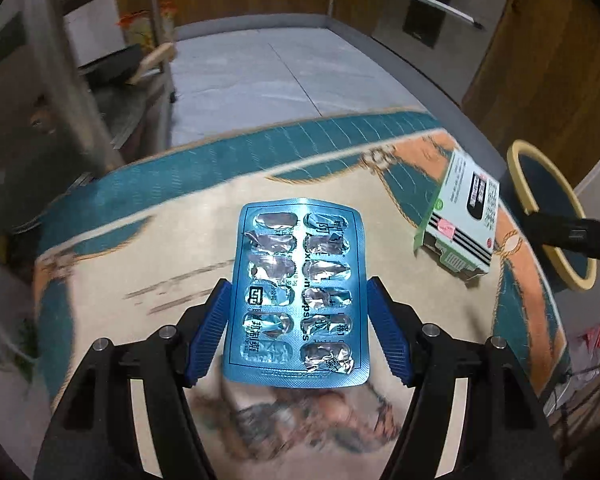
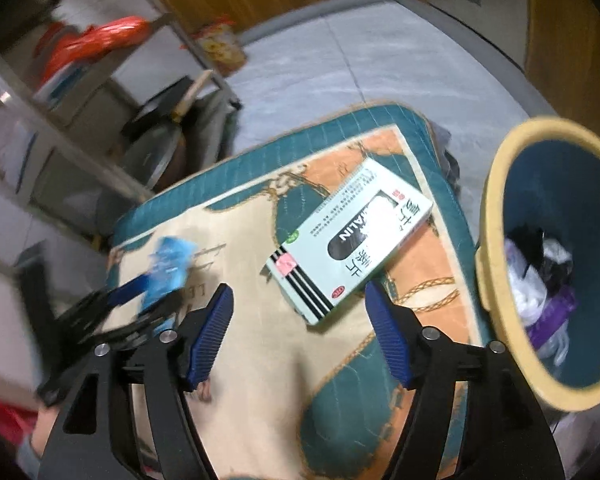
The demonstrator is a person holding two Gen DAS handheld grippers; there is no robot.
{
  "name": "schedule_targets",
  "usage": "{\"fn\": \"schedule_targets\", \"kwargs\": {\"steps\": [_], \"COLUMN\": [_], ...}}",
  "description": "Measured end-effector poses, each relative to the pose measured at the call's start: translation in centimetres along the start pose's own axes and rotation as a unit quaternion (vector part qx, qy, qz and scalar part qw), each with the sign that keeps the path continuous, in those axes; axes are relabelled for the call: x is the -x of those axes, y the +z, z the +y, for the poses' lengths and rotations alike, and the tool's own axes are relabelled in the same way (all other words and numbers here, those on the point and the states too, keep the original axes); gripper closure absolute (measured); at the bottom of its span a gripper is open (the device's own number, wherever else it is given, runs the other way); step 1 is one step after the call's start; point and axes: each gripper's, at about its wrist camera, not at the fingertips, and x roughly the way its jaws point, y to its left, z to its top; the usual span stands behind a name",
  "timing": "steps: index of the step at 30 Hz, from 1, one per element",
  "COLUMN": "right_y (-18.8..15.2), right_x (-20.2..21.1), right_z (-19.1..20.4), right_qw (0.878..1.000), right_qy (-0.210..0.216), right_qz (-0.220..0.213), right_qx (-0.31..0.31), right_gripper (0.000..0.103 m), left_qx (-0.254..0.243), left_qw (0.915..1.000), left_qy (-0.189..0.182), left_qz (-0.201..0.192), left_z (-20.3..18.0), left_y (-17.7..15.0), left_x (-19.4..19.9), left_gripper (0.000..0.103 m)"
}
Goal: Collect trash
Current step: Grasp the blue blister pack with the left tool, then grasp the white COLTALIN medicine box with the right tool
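My left gripper (image 1: 296, 332) is shut on a blue empty blister pack (image 1: 298, 300) by its two long edges and holds it above the patterned cushion (image 1: 160, 248). The pack also shows blurred in the right wrist view (image 2: 168, 270), held by the left gripper (image 2: 148, 296). A pale green medicine box (image 2: 348, 240) lies on the cushion (image 2: 260, 360) near its right edge, also in the left wrist view (image 1: 462, 216). My right gripper (image 2: 300, 332) is open and empty, just short of the box. A blue bin with a yellow rim (image 2: 492, 240) stands right of the cushion.
The bin holds crumpled plastic and paper trash (image 2: 540, 292). A metal shelf rack (image 2: 100, 80) with bags stands to the left. Grey floor (image 1: 260, 76) and wooden cabinets (image 1: 540, 60) lie beyond the cushion. The bin shows at the right (image 1: 520, 184).
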Motion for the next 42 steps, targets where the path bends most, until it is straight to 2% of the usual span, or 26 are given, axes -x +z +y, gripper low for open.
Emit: {"fn": "schedule_targets", "kwargs": {"steps": [6, 13, 15, 22, 27, 33, 42], "right_y": [0.4, 1.6, 2.0, 2.2, 1.6, 0.8, -1.2], "right_x": [-2.8, -5.9, -6.3, -8.4, -8.5, -7.5, -3.7], "right_z": [-0.4, -0.5, 0.2, 2.5, 3.2, 3.0, 2.2], "right_qw": [0.996, 0.992, 0.992, 0.99, 0.988, 0.99, 0.992], "right_qy": [-0.049, -0.094, -0.101, -0.14, -0.125, -0.098, -0.068], "right_qz": [0.018, 0.029, 0.013, 0.004, 0.001, 0.009, 0.003], "right_qx": [-0.066, -0.084, -0.071, 0.034, 0.092, 0.104, 0.108], "right_gripper": [0.029, 0.027, 0.017, 0.012, 0.014, 0.021, 0.023], "left_qx": [0.027, 0.024, 0.023, 0.042, 0.053, 0.048, 0.052], "left_qw": [0.9995, 0.9992, 0.9991, 0.998, 0.9973, 0.9974, 0.9971], "left_qy": [-0.013, -0.029, -0.032, -0.047, -0.051, -0.054, -0.054], "left_qz": [-0.01, -0.011, -0.013, -0.003, -0.004, -0.006, -0.014], "left_z": [1.4, 0.4, 0.1, 0.1, 0.2, 0.0, -0.1], "left_y": [0.0, -0.5, -1.0, -1.8, -1.5, -1.7, -1.5], "left_x": [3.3, 5.6, 5.9, 4.6, 4.1, 4.0, 4.5], "left_gripper": [0.035, 0.035, 0.035, 0.035, 0.035, 0.035, 0.035]}}
